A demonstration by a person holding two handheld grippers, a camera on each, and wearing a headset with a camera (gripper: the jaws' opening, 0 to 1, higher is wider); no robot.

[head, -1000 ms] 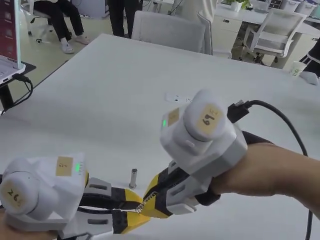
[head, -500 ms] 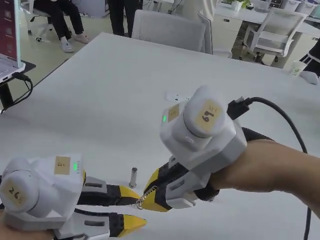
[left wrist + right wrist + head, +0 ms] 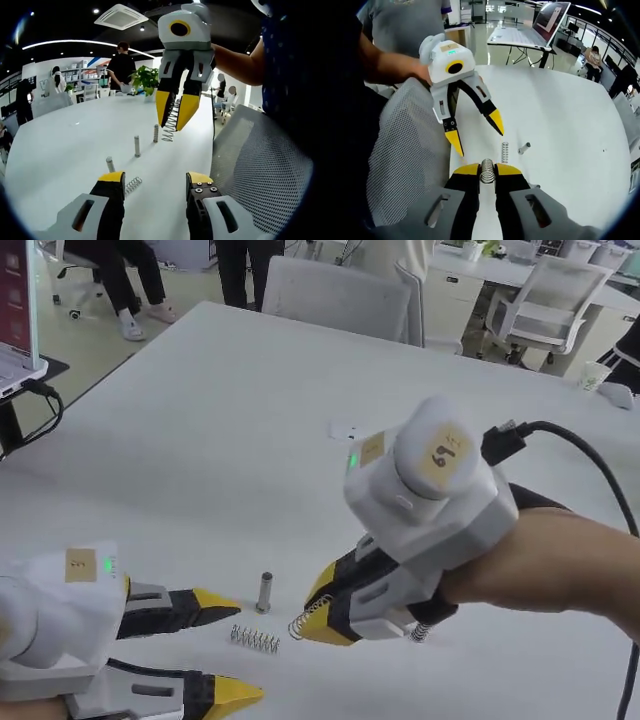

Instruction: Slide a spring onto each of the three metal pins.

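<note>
Spring (image 3: 487, 170) clamped in jaws of right gripper (image 3: 487, 173) near table (image 3: 560, 115) edge; left gripper (image 3: 155, 176) with jaws apart.

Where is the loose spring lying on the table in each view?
Head view: loose spring low centre, just below the bare pin.
Left gripper view: loose spring by the picture-left jaw tip.
Right gripper view: loose spring up-right of the jaw tips.
Shared landmark: the bare pin beside it.
</note>
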